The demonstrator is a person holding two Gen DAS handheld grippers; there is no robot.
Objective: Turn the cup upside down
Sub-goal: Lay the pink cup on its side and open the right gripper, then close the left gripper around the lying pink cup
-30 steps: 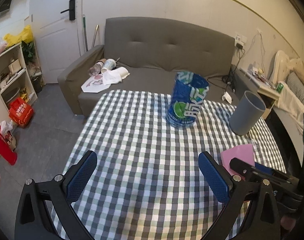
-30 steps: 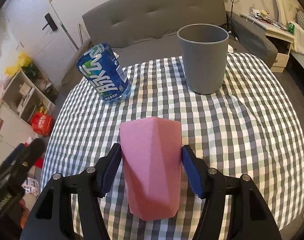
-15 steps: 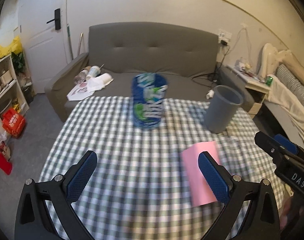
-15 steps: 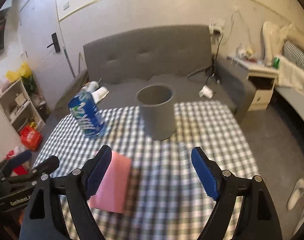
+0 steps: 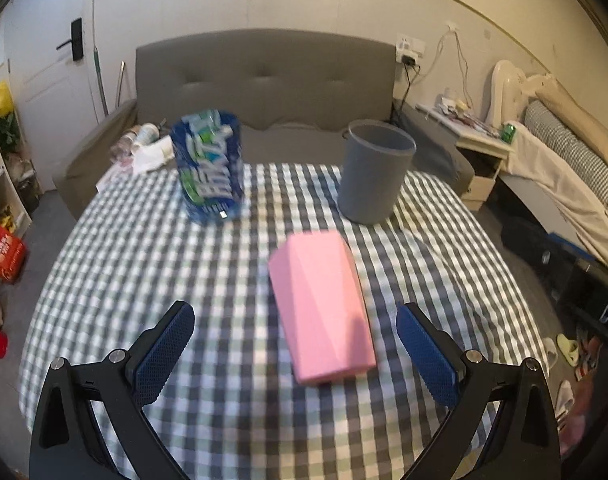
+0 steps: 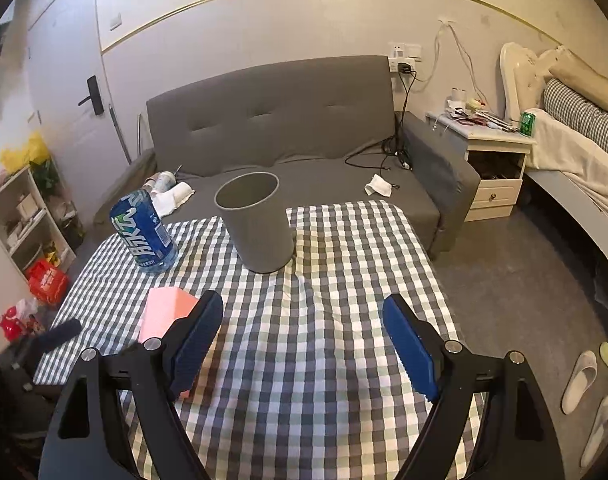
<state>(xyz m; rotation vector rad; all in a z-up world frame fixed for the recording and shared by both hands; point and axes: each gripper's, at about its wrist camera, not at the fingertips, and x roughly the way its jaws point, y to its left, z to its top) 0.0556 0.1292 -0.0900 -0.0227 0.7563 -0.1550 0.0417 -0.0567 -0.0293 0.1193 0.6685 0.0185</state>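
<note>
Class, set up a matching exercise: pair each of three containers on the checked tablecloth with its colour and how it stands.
Things:
1. faceted plastic cup
2. round open-topped cup
3. cut-off labelled bottle

Descriptions:
a. grey, mouth facing up
b. blue with white and green print, beside the grey one
c. pink, closed end up, nearest the open fingers

Pairs: 1-c, 2-a, 3-b

Faceted pink cup [image 5: 321, 308], inverted on tablecloth
</note>
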